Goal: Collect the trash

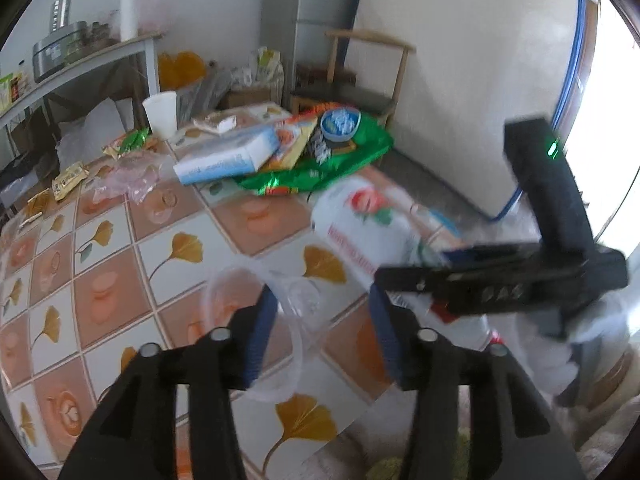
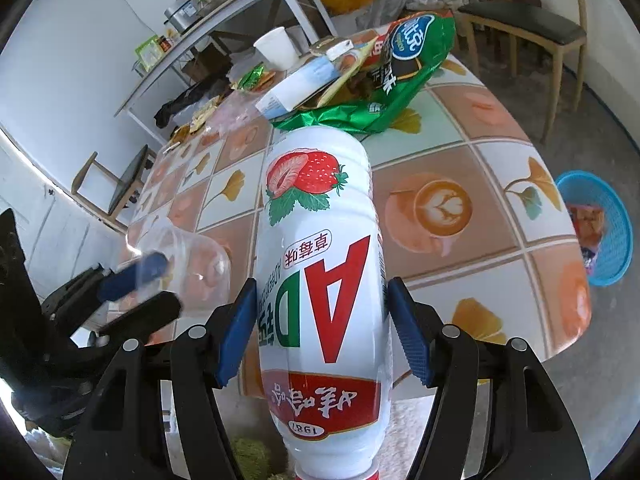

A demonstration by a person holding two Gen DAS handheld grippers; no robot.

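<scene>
My right gripper [image 2: 320,316] is shut on a white strawberry drink bottle [image 2: 316,264], held upside down above the table's near edge; the bottle also shows in the left wrist view [image 1: 360,224]. My left gripper [image 1: 322,300] is open around a clear plastic cup [image 1: 256,320] lying on its side on the tiled tablecloth [image 1: 120,280]; one blue pad sits inside the cup's rim. In the right wrist view the left gripper [image 2: 148,280] and the cup [image 2: 192,256] are at the left. More trash lies further back: a green snack bag [image 2: 404,80], a white-blue box [image 1: 224,156], a paper cup [image 1: 162,114].
A blue plastic basket [image 2: 600,228] with wrappers in it stands on the floor right of the table. Small snack wrappers [image 1: 72,176] and a crumpled clear bag [image 1: 136,176] lie at the table's far left. A wooden chair [image 1: 360,76] and a side table [image 1: 80,64] stand behind.
</scene>
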